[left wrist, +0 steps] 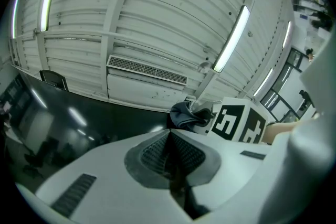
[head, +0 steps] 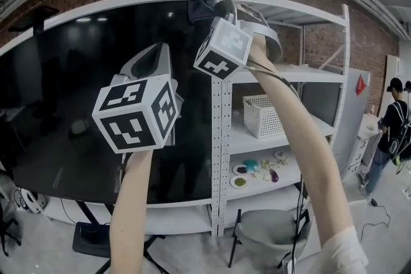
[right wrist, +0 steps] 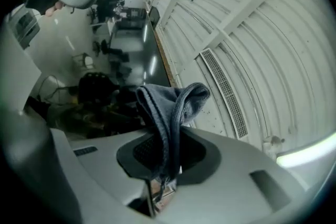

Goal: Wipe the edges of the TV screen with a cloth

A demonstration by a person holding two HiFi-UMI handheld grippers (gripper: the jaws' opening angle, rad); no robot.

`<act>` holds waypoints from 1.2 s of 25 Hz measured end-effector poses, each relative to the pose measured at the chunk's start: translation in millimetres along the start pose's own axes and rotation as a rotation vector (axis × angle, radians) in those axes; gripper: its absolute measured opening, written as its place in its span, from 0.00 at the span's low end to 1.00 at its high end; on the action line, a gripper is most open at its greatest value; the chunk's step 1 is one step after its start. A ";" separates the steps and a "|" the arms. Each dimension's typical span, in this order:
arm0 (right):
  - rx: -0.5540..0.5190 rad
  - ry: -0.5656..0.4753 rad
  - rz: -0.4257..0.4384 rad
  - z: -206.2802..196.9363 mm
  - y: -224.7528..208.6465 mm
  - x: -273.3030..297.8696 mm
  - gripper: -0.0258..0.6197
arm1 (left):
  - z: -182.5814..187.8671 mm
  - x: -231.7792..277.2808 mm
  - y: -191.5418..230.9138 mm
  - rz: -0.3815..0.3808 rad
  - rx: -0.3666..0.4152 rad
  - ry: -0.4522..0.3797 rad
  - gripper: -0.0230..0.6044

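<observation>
Looking down from the head, the TV screen (head: 77,106) fills the left half. Its white top edge arches up to the shelf upright (head: 218,106), which stands just beside the screen's right edge. The right gripper (head: 221,11) is held high at the top right corner, where the dark cloth (head: 201,5) lies bunched on the top edge. The left gripper (head: 153,64) hangs lower, in front of the glass and apart from the cloth; whether it touches the glass cannot be told. Right of the upright, the shelves carry a white basket (head: 263,115) and small plates (head: 243,170). A grey chair (head: 270,233) stands below, and a person (head: 390,131) stands well apart at far right.

The left gripper view shows its jaws pressed together with nothing between them. Beyond them are the cloth and the right gripper's marker cube (left wrist: 239,122), with dark glass to the left. Above the top edge there is open room up to the ribbed ceiling (left wrist: 157,18).

Only the right gripper view shows the grip itself: the jaws pinch the cloth, and a fold of it loops up above the pads. The top edge runs away behind it.
</observation>
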State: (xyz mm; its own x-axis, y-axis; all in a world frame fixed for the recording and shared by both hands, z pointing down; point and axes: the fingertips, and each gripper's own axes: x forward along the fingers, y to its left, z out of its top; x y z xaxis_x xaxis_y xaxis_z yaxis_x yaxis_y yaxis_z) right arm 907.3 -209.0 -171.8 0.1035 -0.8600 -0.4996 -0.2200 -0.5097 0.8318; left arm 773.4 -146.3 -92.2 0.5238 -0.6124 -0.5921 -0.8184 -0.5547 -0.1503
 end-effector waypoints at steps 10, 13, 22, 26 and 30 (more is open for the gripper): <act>-0.166 0.010 0.002 0.7 31.4 -11.8 0.14 | -9.7 -12.4 5.6 0.003 -0.013 0.018 0.06; -0.167 0.002 0.022 1.6 37.6 -18.7 0.14 | -13.8 -15.7 4.6 0.000 -0.020 0.028 0.06; -0.175 -0.022 0.101 -9.8 84.1 -34.3 0.14 | -38.1 -32.0 2.0 -0.004 -0.028 0.067 0.06; -0.159 -0.020 0.145 -17.6 114.0 -48.9 0.14 | -61.5 -42.6 -5.2 -0.033 -0.050 0.085 0.06; -0.141 -0.022 0.166 -25.5 137.9 -61.3 0.14 | -85.5 -46.3 -16.4 -0.067 -0.077 0.098 0.06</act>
State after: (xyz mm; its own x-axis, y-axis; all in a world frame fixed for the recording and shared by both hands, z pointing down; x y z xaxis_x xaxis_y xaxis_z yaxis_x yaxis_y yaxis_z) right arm 895.3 -227.2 -20.3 0.0556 -0.9325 -0.3569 -0.0941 -0.3607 0.9279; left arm 782.8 -157.0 5.4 0.6001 -0.6230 -0.5018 -0.7625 -0.6351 -0.1234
